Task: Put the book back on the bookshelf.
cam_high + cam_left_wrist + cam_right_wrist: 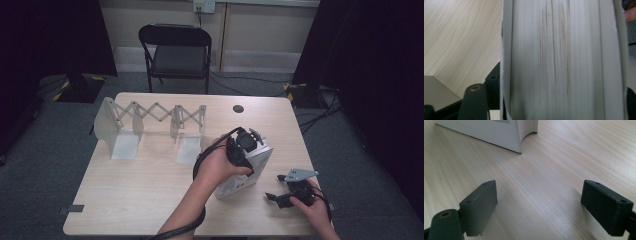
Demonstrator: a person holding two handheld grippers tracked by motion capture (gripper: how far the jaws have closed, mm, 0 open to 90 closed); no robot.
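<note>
Nearest the camera, the right tool rests low on the bench just right of the book, its jaws spread wide with nothing between them; judging by that, it waits in reserve. That white book stands on edge near the bench's right front, tilted. Its page block sits between the left tool's jaws, which clamp across its thickness from above, probably to keep it upright for carrying. Well to the left of the book and farther back stands an expanding bookend rack, likely its destination. Bare bench lies between them, so nothing blocks that path. Beyond the bench from the book stands a black folding chair.
</note>
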